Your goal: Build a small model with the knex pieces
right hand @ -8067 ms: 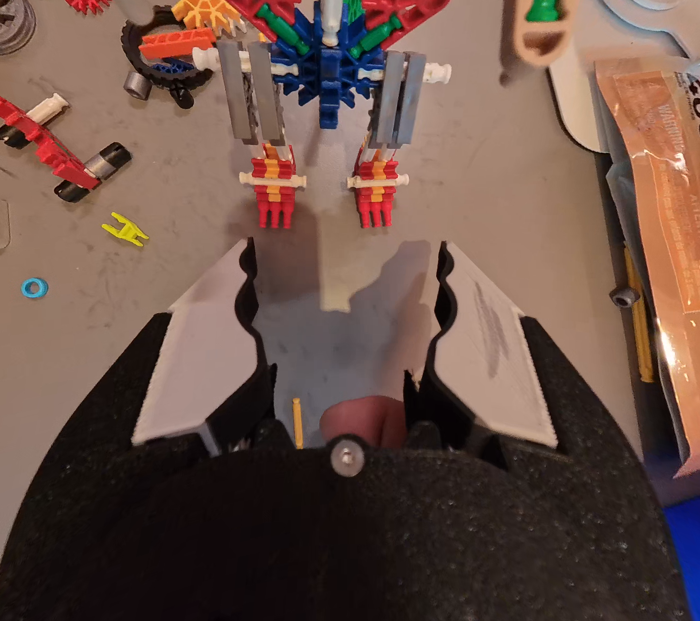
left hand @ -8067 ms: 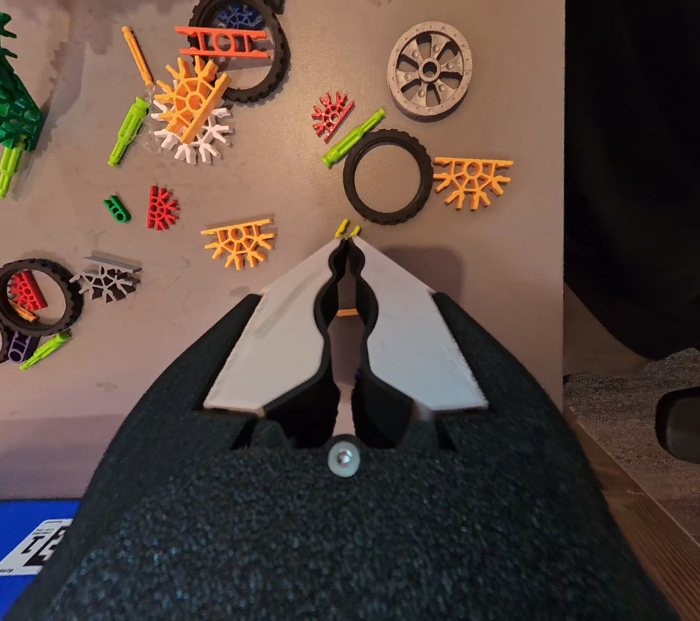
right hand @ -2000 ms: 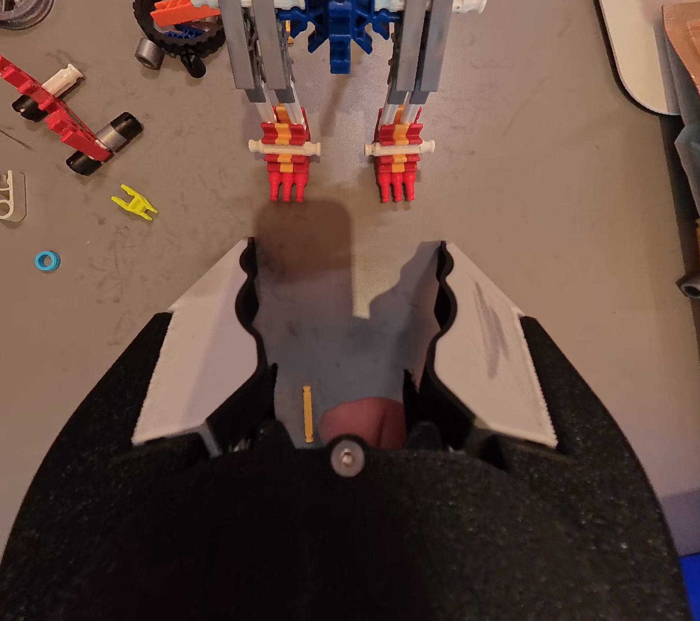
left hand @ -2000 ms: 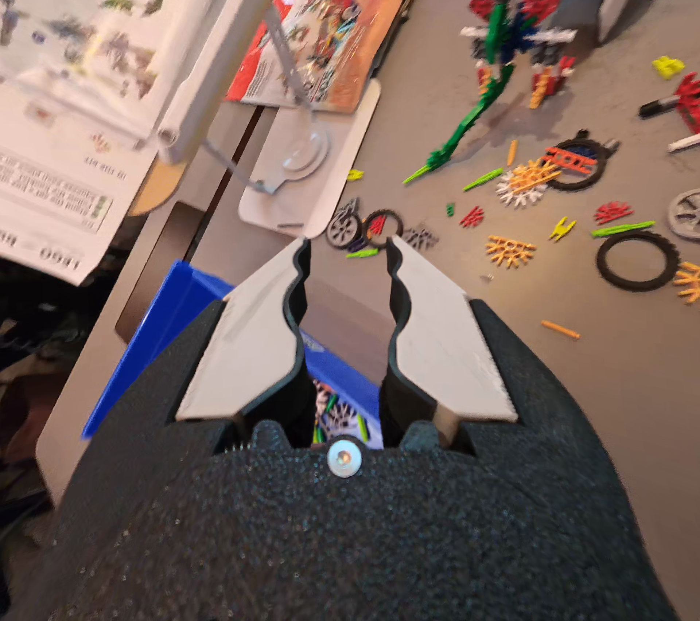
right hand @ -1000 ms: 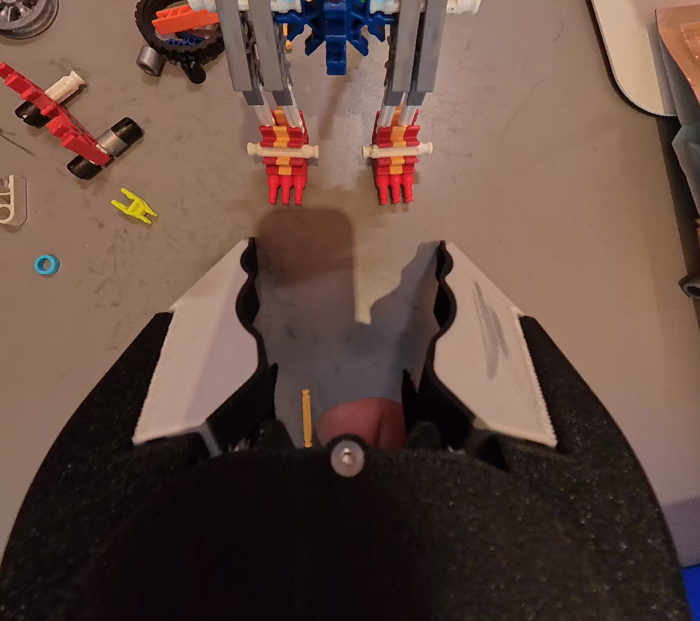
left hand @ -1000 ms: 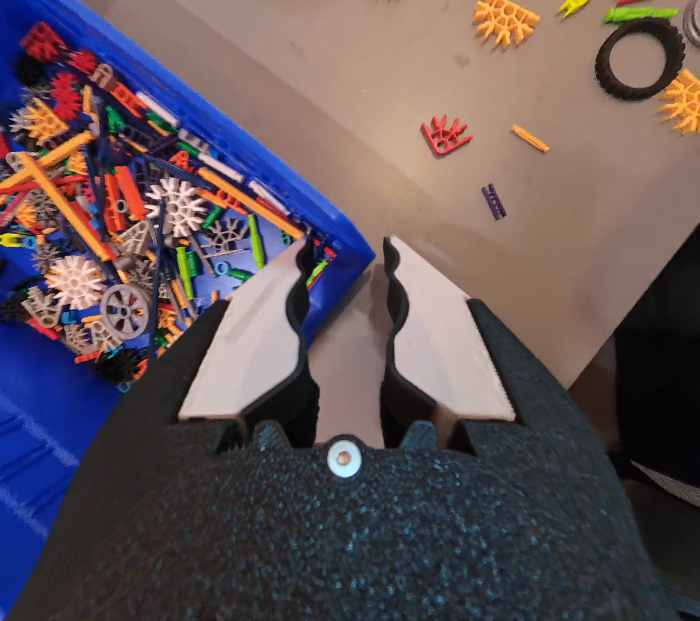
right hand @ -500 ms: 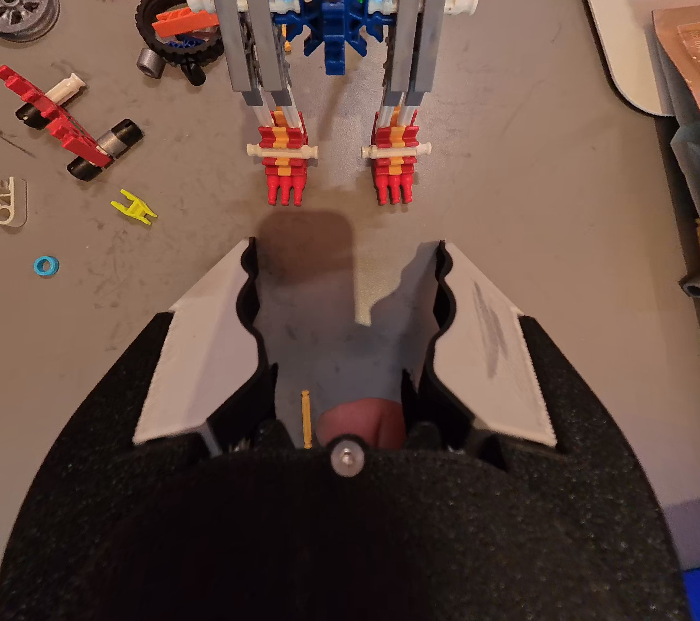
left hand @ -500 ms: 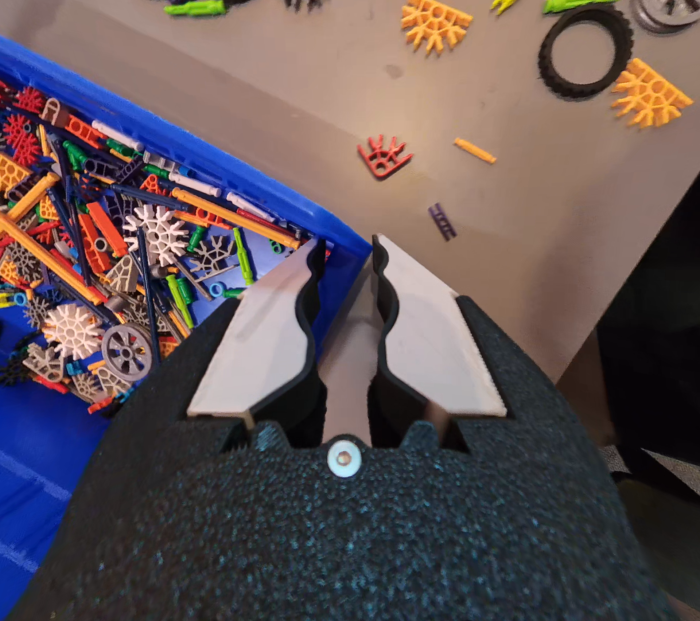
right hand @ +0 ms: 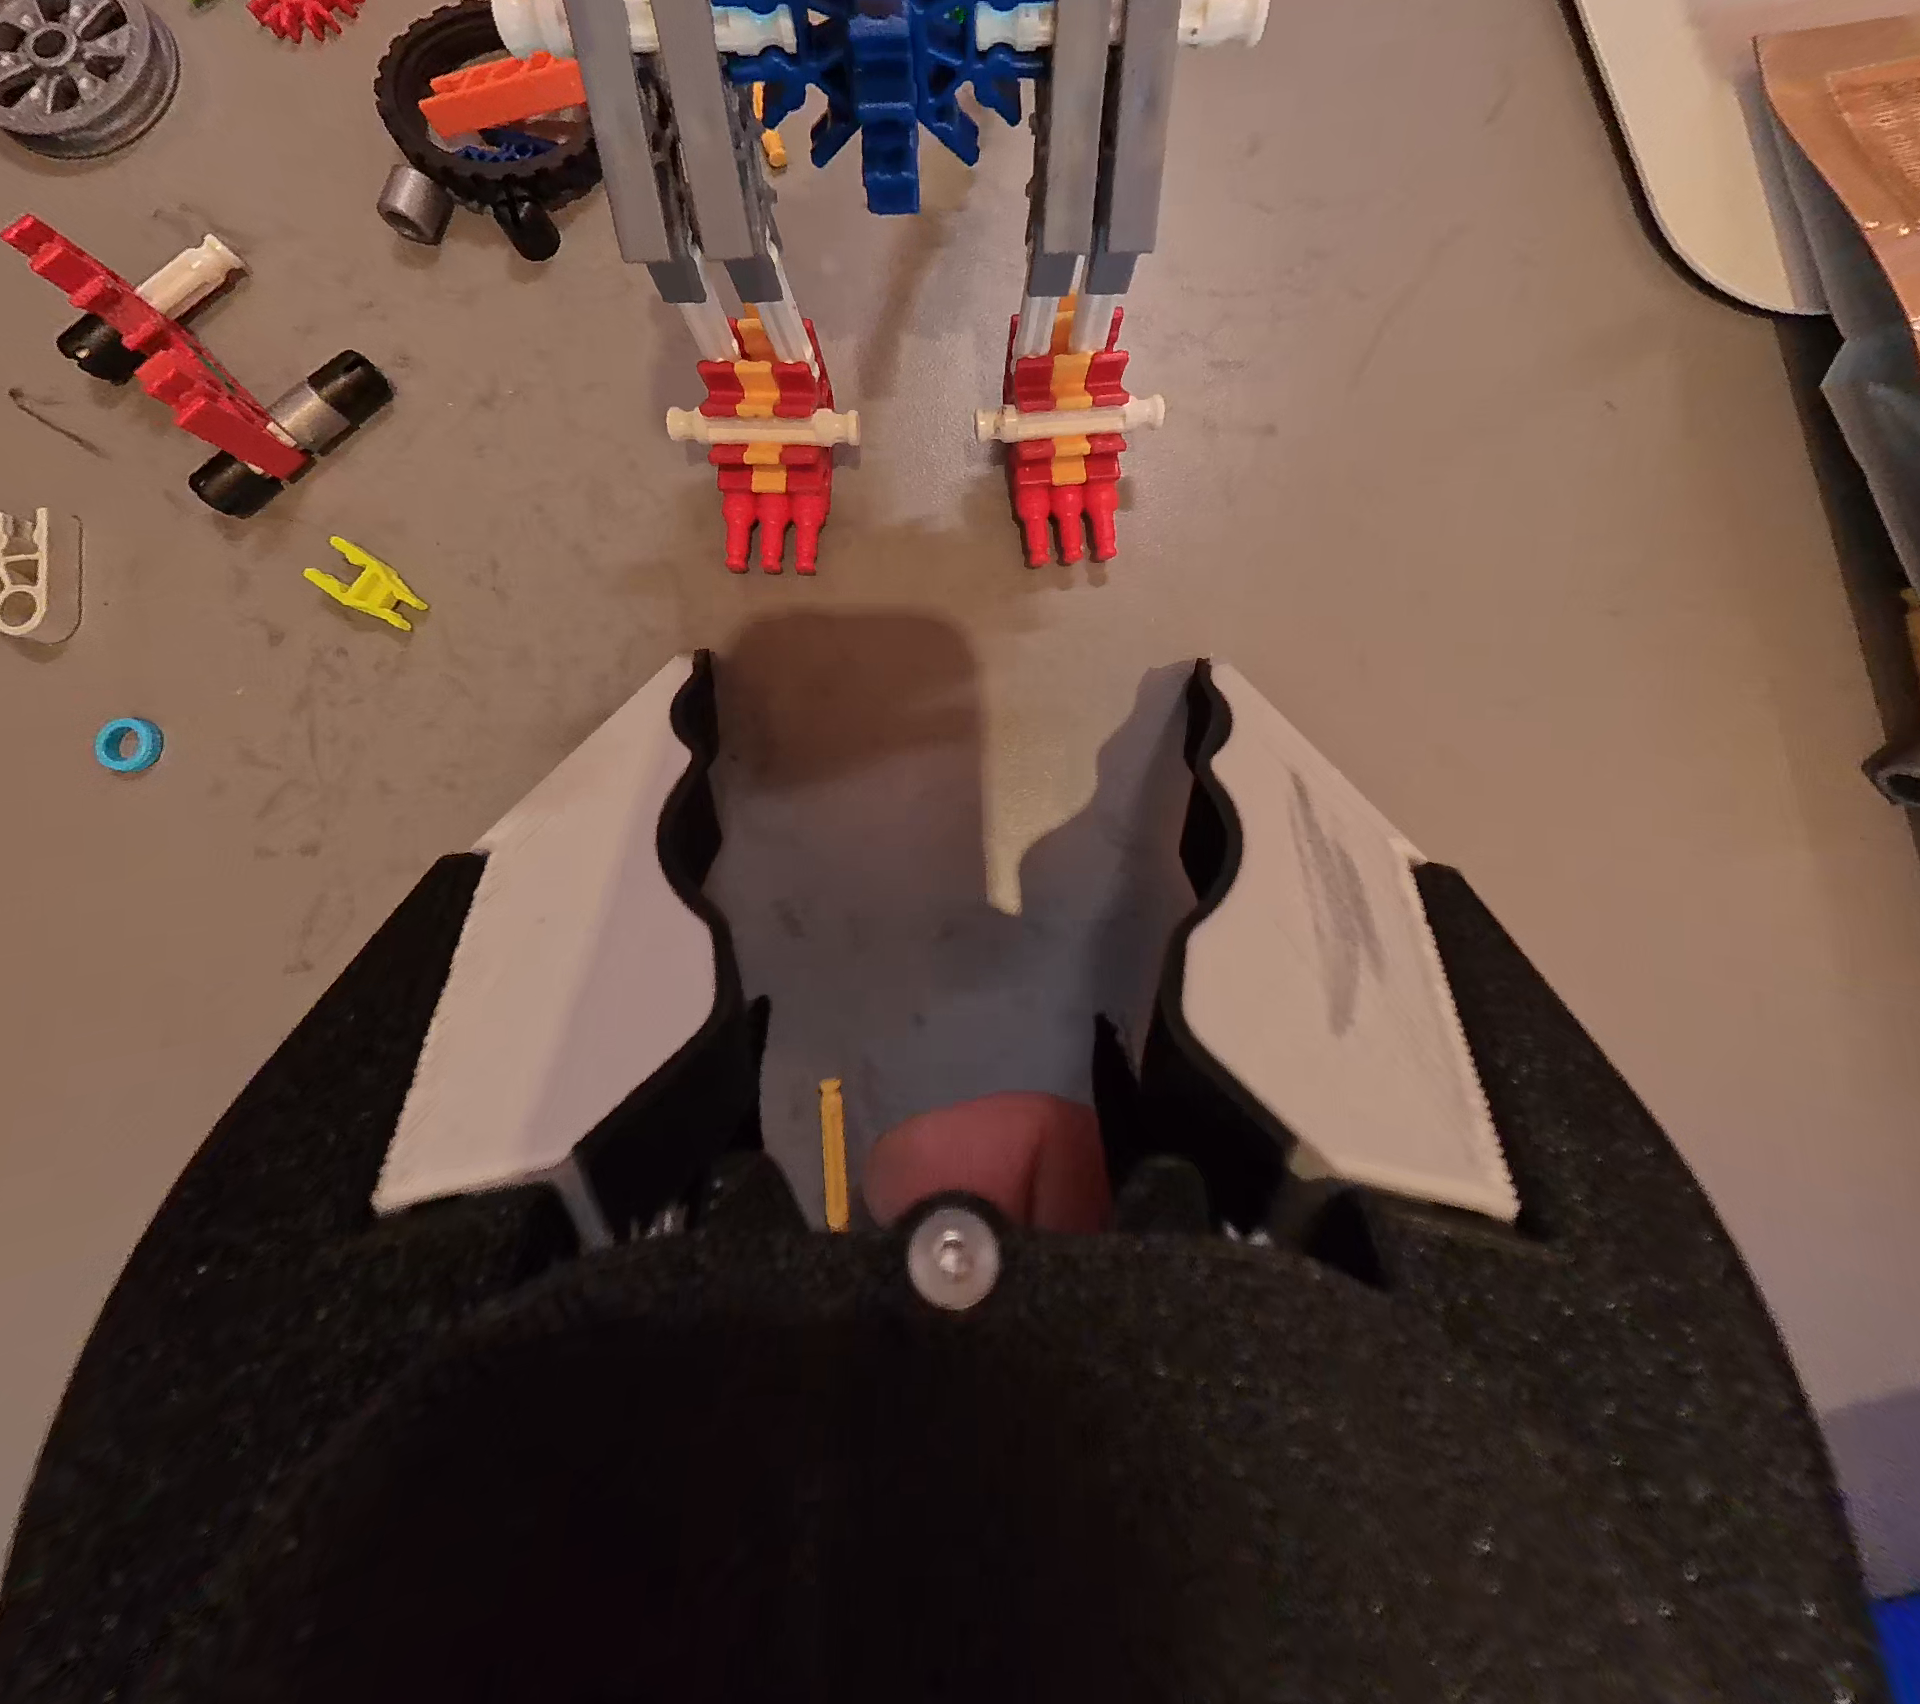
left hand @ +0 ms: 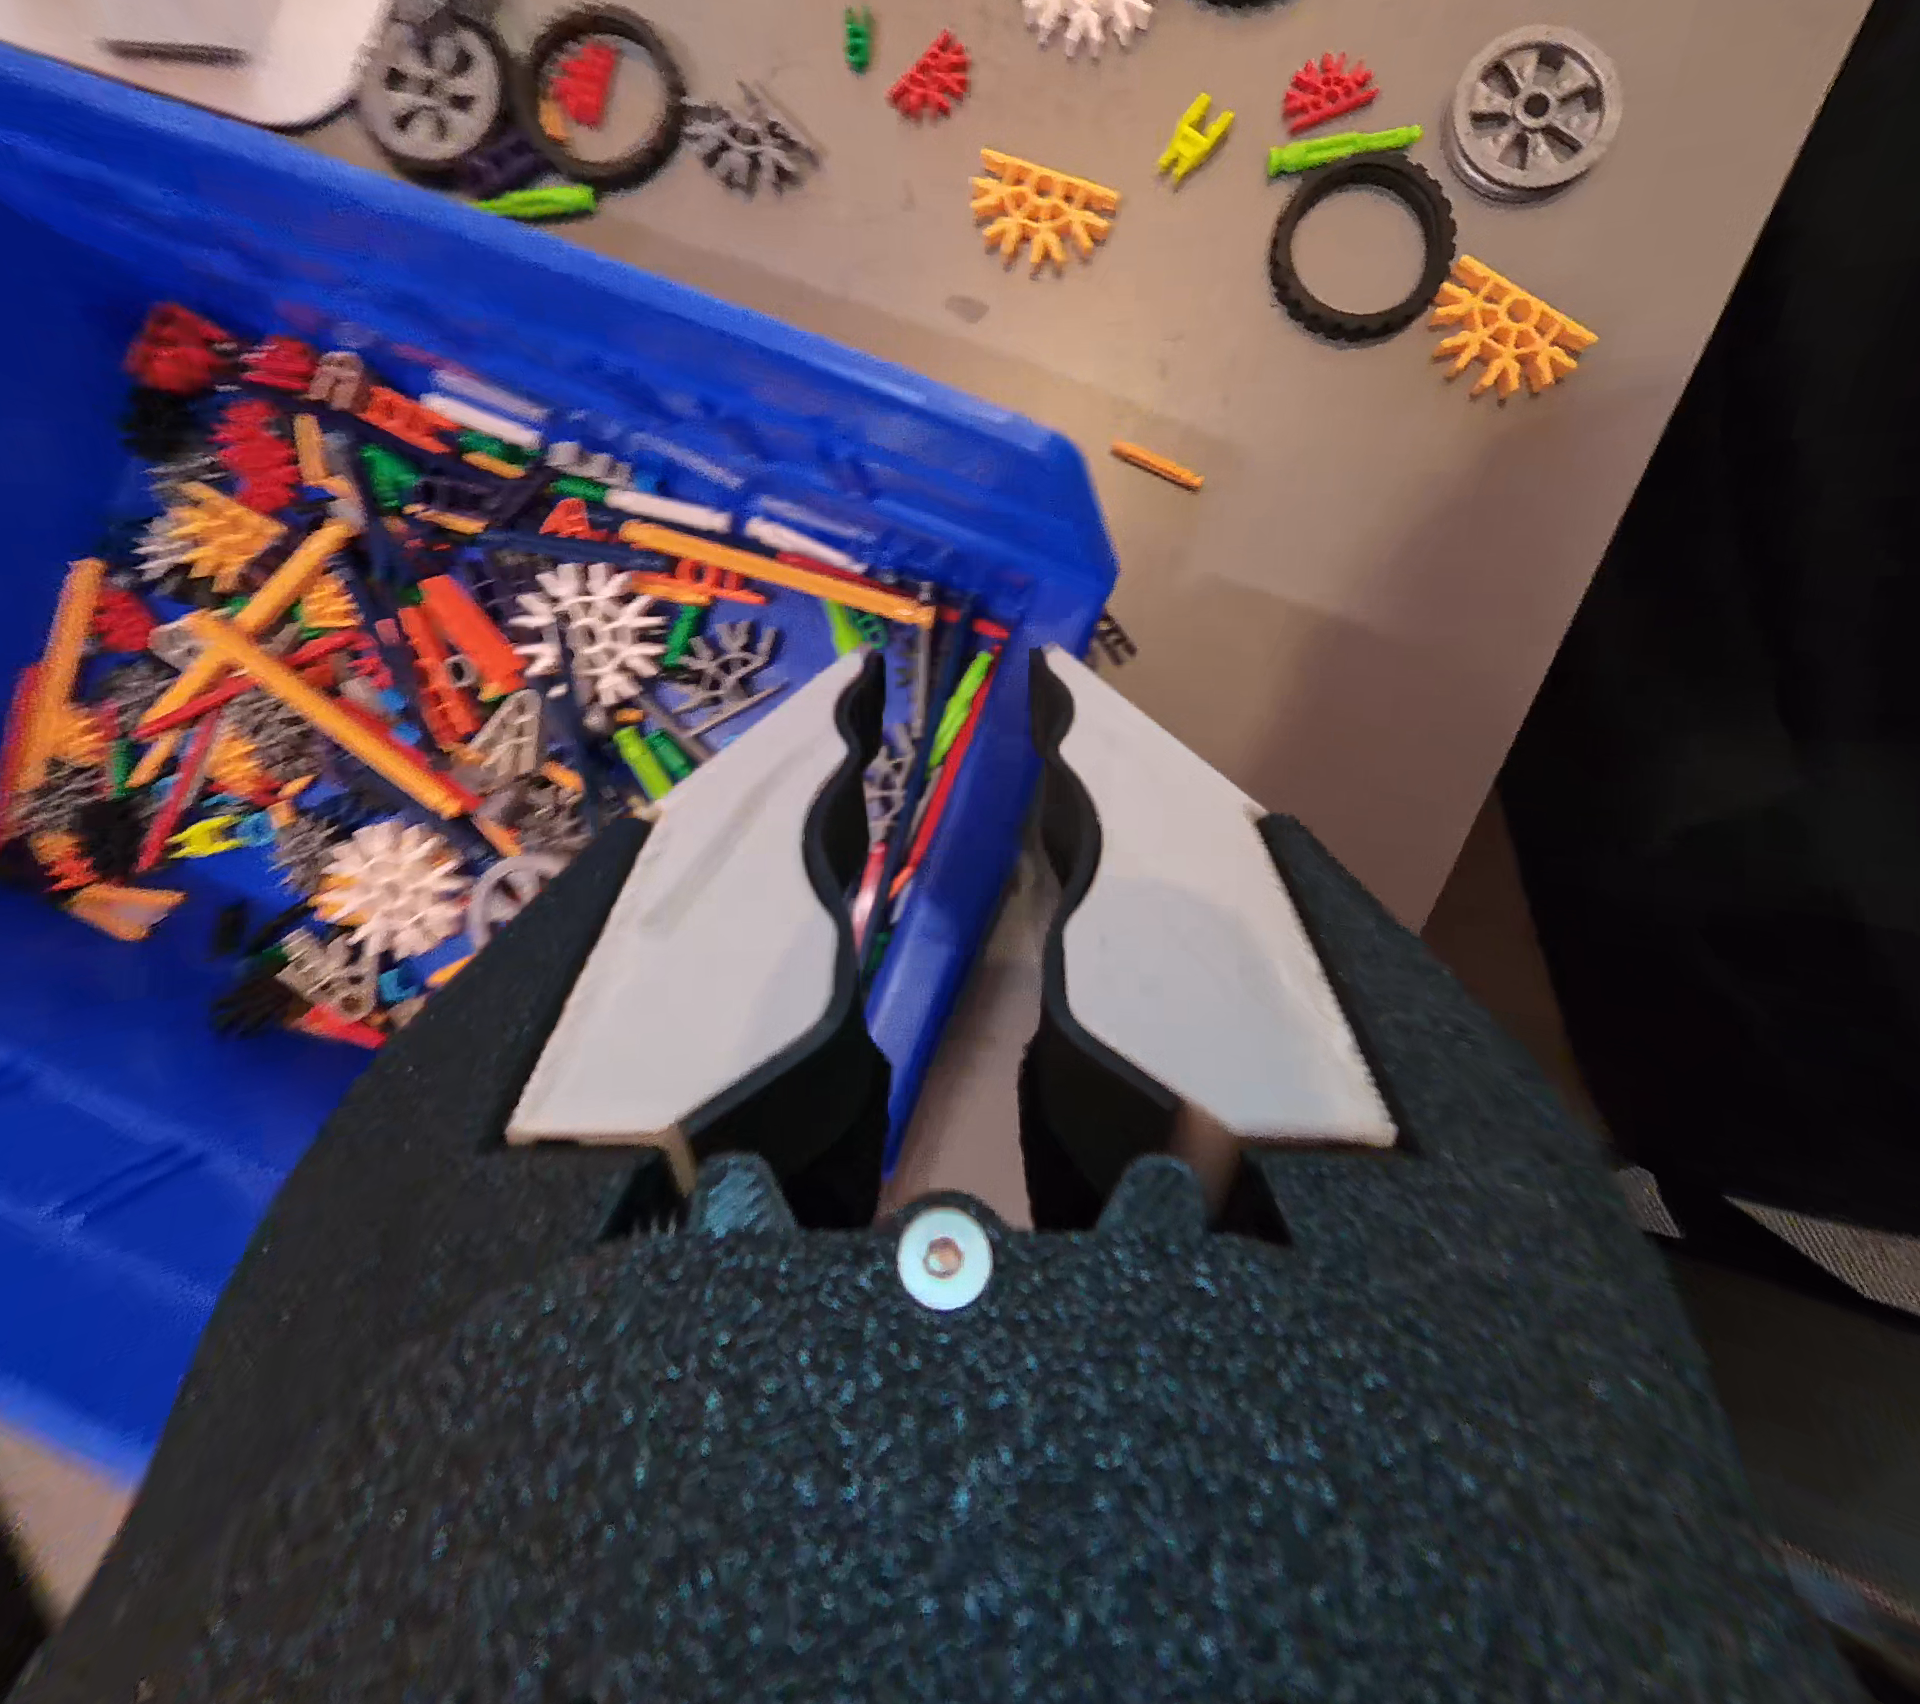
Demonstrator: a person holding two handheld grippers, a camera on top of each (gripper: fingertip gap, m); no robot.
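The left tool (left hand: 954, 667), narrowly parted and empty, is held over the blurred bin (left hand: 582, 324) corner. The right tool (right hand: 951, 667) is spread wide, empty; the model (right hand: 883, 44) is cut off above.

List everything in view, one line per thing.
bin: 1, blue, left, full of mixed parts
tyres: 3 loose, black, table beyond bin
hubs: 2, grey, on table
orange connectors: 3, near the tyres
model: 1, blue, red and grey, standing ahead of right gripper
ring: 1, blue, left of right gripper
table: 1, grey
left gripper: open, empty, over bin corner
right gripper: open, empty, above table
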